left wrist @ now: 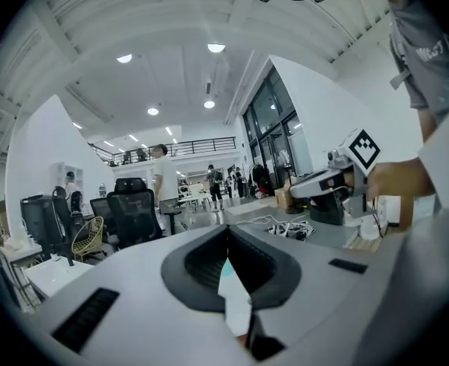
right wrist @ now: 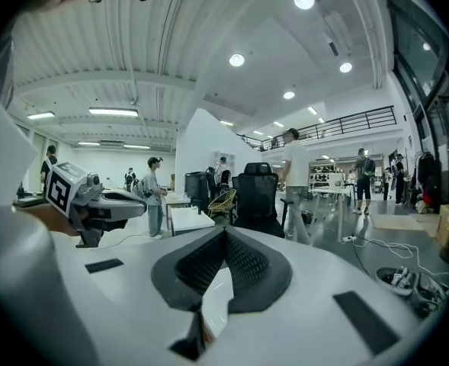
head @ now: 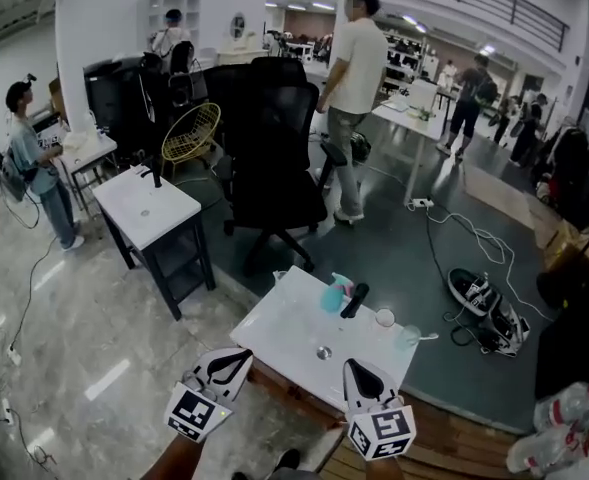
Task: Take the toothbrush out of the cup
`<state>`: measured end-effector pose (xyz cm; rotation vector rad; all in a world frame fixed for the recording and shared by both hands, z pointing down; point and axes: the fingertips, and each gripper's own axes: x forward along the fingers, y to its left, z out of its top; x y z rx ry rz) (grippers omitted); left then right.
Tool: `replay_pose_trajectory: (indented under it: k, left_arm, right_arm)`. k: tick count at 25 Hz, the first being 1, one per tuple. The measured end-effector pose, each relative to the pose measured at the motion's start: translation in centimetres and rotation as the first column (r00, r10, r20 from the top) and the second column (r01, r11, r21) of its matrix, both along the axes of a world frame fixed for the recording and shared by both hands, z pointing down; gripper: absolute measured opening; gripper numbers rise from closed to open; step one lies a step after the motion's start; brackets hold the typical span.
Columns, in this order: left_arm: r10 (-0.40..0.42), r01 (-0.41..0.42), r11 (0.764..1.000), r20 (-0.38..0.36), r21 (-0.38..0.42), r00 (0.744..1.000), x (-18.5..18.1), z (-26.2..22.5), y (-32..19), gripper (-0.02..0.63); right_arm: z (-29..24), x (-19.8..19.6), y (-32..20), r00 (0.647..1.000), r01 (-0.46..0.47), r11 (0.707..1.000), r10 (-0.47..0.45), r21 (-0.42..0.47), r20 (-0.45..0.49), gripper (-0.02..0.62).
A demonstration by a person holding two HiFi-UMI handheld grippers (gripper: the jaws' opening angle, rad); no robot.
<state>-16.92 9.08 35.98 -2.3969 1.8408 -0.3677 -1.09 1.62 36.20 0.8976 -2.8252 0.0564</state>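
Observation:
On the small white table [head: 284, 333] stand a light blue cup [head: 332, 296], a black object [head: 355, 300] leaning beside it, a small white cup [head: 385, 317] and a clear cup [head: 407, 338]. A thin white stick, probably the toothbrush [head: 429, 337], pokes out of the clear cup to the right. My left gripper [head: 242, 354] and right gripper [head: 355, 366] hover at the table's near edge, short of the cups. Both are shut and empty. The left gripper view shows its own jaws [left wrist: 226, 231] closed and the right gripper [left wrist: 315, 181] alongside.
A black office chair [head: 274, 168] stands just behind the table, and a second white table [head: 149, 203] lies to the far left. Shoes [head: 484, 293] and cables lie on the floor at the right. Several people stand in the background. A small metal piece [head: 323, 352] lies on the table.

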Motion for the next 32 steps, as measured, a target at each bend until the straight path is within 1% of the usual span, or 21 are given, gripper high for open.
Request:
replay_pose_trajectory:
  k: [6, 10, 17, 23, 32]
  left_arm:
    - [-0.040, 0.040, 0.999, 0.001, -0.012, 0.999, -0.6, 0.3, -4.0, -0.001]
    - [-0.063, 0.063, 0.998, 0.003, -0.006, 0.998, -0.2, 0.1, -6.0, 0.000]
    - [-0.086, 0.087, 0.995, 0.023, -0.043, 0.996, -0.1, 0.9, -8.5, 0.000]
    - [-0.084, 0.084, 0.995, 0.011, -0.055, 0.996, -0.9, 1.9, -11.1, 0.000]
    - [-0.077, 0.076, 0.992, -0.014, -0.097, 0.997, -4.9, 4.8, -17.3, 0.000]
  right_arm:
    - [0.2, -1.2, -4.4, 0.999, 0.050, 0.999, -0.050, -0.007, 0.004, 0.011]
    - [0.0, -1.0, -6.5, 0.997, 0.079, 0.997, -0.079, -0.007, 0.010, 0.011]
    - [0.5, -0.2, -8.7, 0.996, 0.090, 0.996, -0.089, -0.022, 0.017, 0.011]
    - [1.4, 0.3, -10.1, 0.997, 0.075, 0.996, -0.075, -0.038, 0.001, 0.011]
    - [2.7, -0.1, -13.4, 0.999, 0.002, 0.998, -0.004, -0.062, -0.039, 0.011]
